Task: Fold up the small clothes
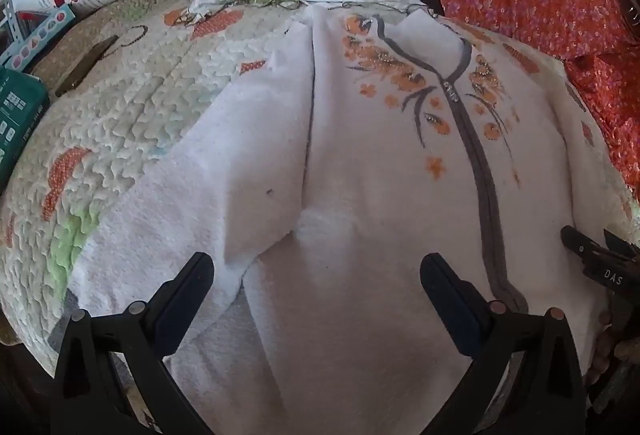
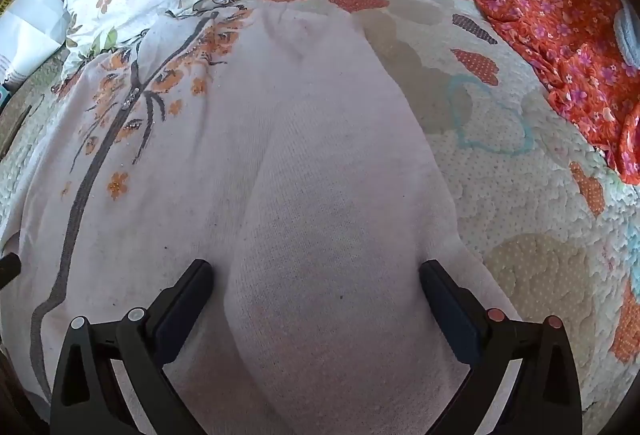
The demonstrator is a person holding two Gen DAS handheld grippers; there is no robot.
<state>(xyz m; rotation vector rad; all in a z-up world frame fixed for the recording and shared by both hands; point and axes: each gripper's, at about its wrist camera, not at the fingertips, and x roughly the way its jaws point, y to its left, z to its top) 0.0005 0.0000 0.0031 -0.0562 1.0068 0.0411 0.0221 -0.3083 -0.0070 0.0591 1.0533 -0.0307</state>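
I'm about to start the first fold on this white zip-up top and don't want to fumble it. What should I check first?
1. Left hand-held gripper open: ok.
2. Right hand-held gripper open: ok.
3. Nothing clamped in either: ok.
4. White zip-up top lying front up on the quilt: ok.
5. Sleeve folded in over the body: ok.
6. Bottom hem flat: cannot tell, hidden behind the fingers.

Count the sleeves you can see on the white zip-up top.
2. One sleeve lies folded along the left side of the white zip-up top; the other sleeve lies along its right side.
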